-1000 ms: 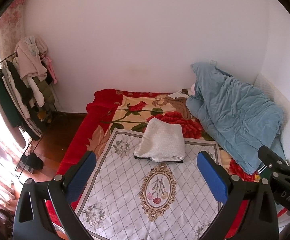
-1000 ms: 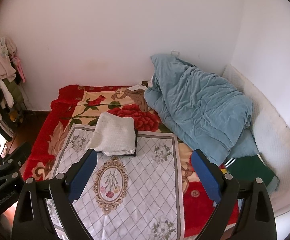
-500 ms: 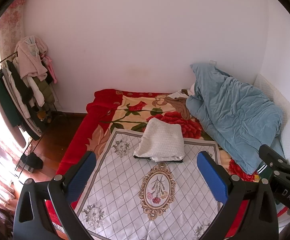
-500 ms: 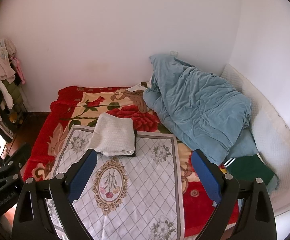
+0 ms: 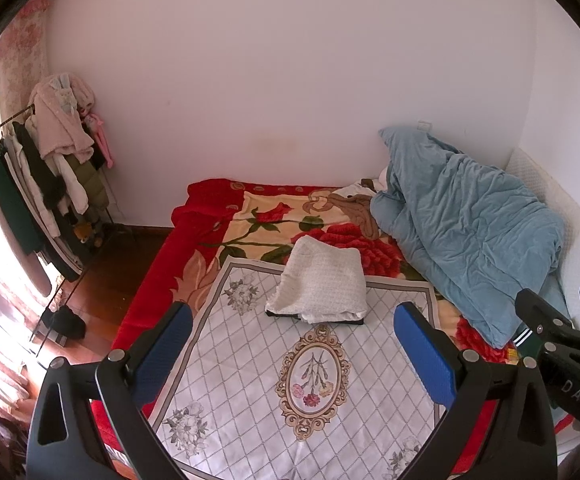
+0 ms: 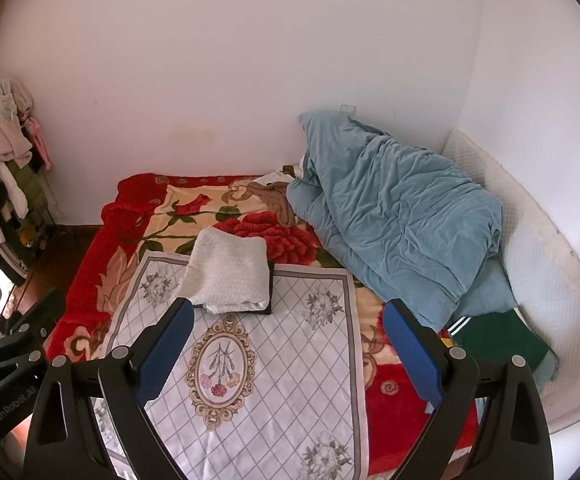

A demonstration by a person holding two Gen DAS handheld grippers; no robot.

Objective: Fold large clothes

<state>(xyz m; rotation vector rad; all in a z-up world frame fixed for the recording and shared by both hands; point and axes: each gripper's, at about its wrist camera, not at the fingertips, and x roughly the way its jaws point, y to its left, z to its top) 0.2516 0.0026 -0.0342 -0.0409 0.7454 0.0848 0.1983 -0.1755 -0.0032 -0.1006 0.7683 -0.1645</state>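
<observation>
Left wrist view shows a white knit garment (image 5: 319,286) seemingly folded atop something dark on the bed (image 5: 250,360), both grippers' fingers (image 5: 423,354) spread empty above, while a green garment (image 6: 497,340) far right awaits.

White waffle-textured garment (image 5: 321,284); grey-white diamond-lattice cloth (image 5: 258,376) with floral medallion; red rose-patterned blanket (image 5: 210,216); blue duvet (image 5: 469,228), far right.

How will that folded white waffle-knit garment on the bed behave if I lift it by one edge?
The folded white waffle-knit garment looks soft and layered, so it would probably droop and unfold. It seems light. A dark item peeks out beneath and might drag along.
</observation>
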